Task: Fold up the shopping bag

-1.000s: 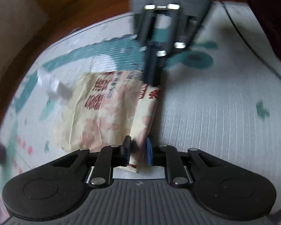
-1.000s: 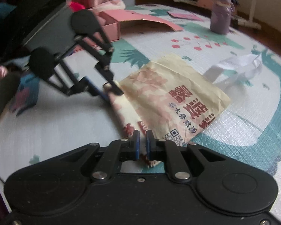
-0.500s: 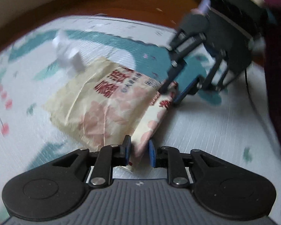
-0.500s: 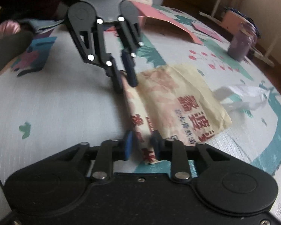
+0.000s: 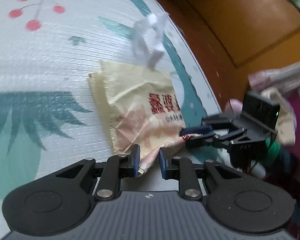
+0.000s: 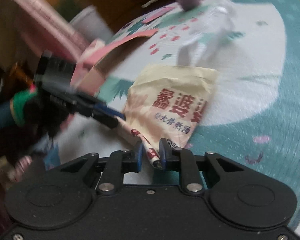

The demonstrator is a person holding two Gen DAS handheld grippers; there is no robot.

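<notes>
Patterned play mat (image 5: 50,64) underneath, cream shopping bag (image 5: 142,104) partly doubled over at frame centre. Left gripper (image 5: 148,158) and right gripper (image 6: 151,154), bottom centre, each slightly parted around a rolled corner, pinch uncertain. Worth keeping both corners level, white handles (image 6: 206,40) trailing upper right.

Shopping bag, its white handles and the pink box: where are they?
shopping bag (image 6: 170,92), right wrist view, cream front above the red letters.
white handles (image 5: 150,38), left wrist view, raised loop.
pink box (image 6: 102,60), right wrist view, open flap.
</notes>
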